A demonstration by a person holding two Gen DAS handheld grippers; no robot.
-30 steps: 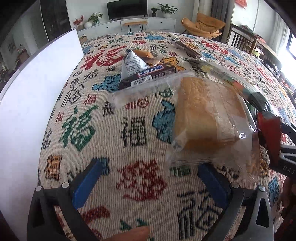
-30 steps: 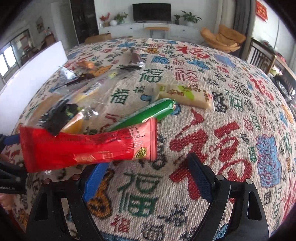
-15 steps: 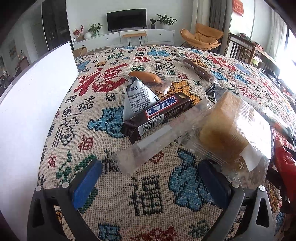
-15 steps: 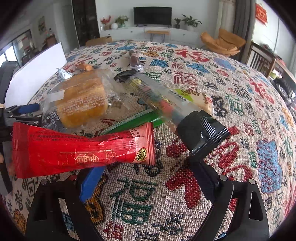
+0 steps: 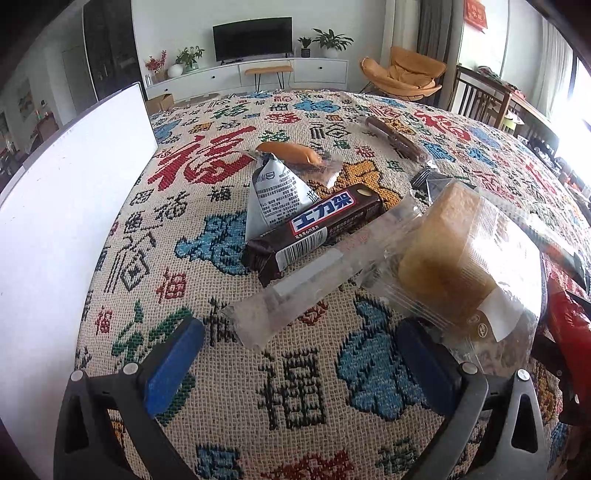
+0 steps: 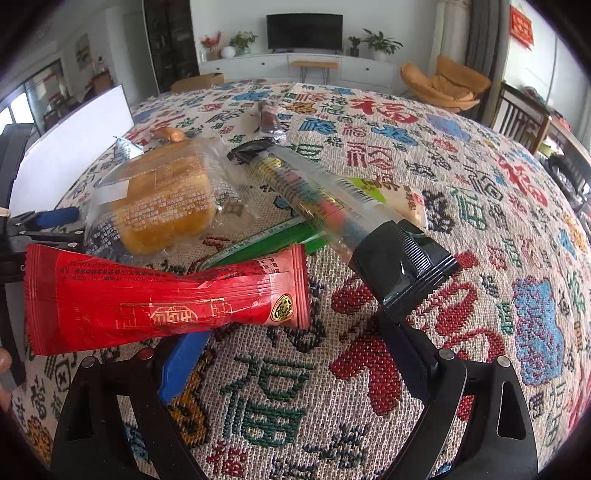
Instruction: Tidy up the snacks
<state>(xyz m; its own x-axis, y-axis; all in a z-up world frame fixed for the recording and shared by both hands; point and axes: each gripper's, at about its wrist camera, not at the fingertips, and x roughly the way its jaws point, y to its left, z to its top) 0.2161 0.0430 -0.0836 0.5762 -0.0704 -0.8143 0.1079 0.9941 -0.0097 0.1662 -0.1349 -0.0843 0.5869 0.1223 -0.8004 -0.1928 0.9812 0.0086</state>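
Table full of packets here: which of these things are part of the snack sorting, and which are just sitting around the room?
Part of the job:
cake packet
chocolate bar
silver pouch
red packet
clear tube packet
green stick
sausage

Just lying about:
white board
television
orange chair

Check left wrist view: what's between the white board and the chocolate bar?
Only bare tablecloth, as the left wrist view shows. The silver pouch sits just behind the chocolate bar, not between it and the white board.
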